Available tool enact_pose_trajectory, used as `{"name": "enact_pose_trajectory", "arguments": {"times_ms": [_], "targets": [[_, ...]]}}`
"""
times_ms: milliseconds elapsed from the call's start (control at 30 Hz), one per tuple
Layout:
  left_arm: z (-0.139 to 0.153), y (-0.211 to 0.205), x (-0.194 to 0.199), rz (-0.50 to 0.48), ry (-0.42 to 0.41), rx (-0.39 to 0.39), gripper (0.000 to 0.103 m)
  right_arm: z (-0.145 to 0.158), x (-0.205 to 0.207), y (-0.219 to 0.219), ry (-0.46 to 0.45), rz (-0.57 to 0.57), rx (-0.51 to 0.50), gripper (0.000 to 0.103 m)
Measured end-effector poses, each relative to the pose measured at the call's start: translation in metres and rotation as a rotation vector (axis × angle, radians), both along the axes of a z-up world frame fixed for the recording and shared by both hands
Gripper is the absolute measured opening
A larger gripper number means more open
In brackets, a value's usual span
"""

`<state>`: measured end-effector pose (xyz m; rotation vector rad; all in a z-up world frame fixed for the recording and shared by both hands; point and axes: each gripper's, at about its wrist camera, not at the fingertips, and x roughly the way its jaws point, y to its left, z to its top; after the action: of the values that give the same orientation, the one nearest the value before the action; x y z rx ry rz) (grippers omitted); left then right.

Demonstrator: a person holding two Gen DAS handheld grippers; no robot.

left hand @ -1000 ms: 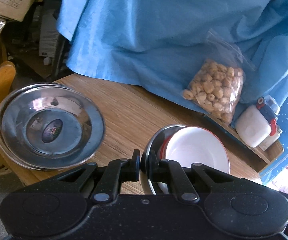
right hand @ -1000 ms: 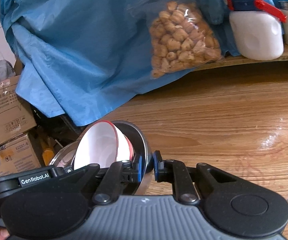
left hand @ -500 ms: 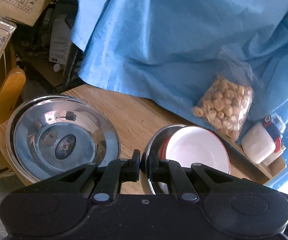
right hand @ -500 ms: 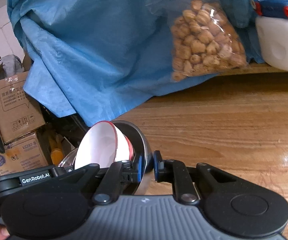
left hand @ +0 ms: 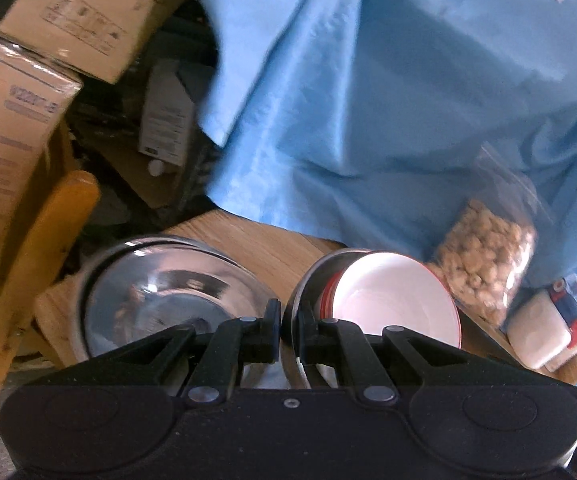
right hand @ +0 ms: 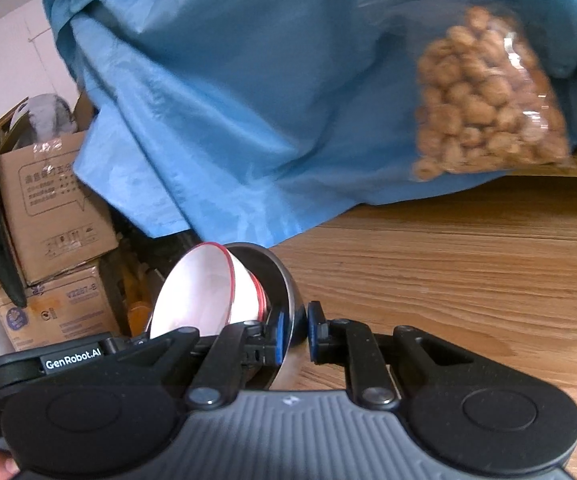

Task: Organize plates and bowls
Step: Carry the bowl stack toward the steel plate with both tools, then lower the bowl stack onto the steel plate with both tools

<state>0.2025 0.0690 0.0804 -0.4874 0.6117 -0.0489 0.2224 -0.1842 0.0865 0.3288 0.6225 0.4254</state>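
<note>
Above the wooden table (right hand: 468, 264), both grippers carry one steel bowl (left hand: 308, 280); white red-rimmed bowl (left hand: 396, 300) nested inside, tilted. Left gripper (left hand: 287, 330) and right gripper (right hand: 297, 332): jaws clamped on opposite rim edges. Steel looks stiff, slick; inner bowl probably fragile, loose. Keep level.

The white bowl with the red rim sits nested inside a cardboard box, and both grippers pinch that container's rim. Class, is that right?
Not quite. The white bowl sits nested inside a steel bowl, not a cardboard box; both wrist views show it. The left gripper and right gripper do pinch its rim.
</note>
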Motion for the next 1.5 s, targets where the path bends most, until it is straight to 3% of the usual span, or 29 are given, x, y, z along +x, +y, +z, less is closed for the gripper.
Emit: {"name": "enact_pose_trajectory", "arguments": {"times_ms": [467, 800, 1500], "targets": [[-0.007, 0.047, 0.000, 0.120, 0.024, 0.006, 0.006, -0.004, 0.024, 0.059, 0.018, 0.126, -0.018, 0.014], [-0.024, 0.063, 0.002, 0.157, 0.065, -0.023, 0.006, -0.017, 0.036, 0.078, 0.058, 0.156, -0.049, 0.015], [-0.032, 0.080, 0.000, 0.198, 0.079, -0.059, 0.006, -0.021, 0.044, 0.104, 0.075, 0.183, -0.090, 0.015]]}}
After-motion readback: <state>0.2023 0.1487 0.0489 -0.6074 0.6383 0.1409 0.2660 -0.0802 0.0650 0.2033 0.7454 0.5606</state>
